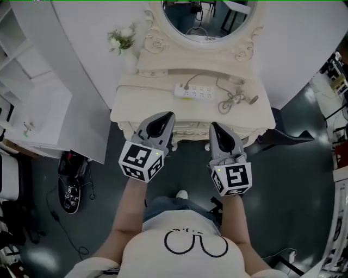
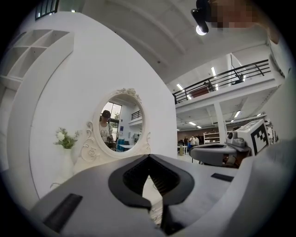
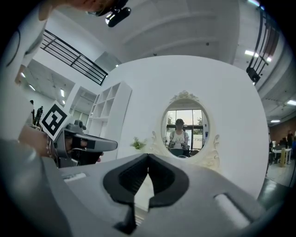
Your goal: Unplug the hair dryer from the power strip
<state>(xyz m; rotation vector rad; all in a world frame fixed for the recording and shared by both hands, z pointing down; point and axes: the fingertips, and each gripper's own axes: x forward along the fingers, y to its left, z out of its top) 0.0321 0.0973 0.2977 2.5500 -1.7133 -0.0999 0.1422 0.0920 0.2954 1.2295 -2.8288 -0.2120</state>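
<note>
Jaws of left gripper [image 1: 167, 117] and right gripper [image 1: 215, 127] are together, gripping nothing; we see the power strip [image 1: 194, 90] at 12 o'clock on the dressing table [image 1: 136, 106].

Dim, perhaps underexposed; dark fisheye edges

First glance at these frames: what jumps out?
The left gripper and right gripper fill the middle of the head view, jaws together and empty, short of a white dresser. An ornate oval mirror stands at the dresser's back. On its top lie a white power strip and, to the right, a bundled cord.
</note>
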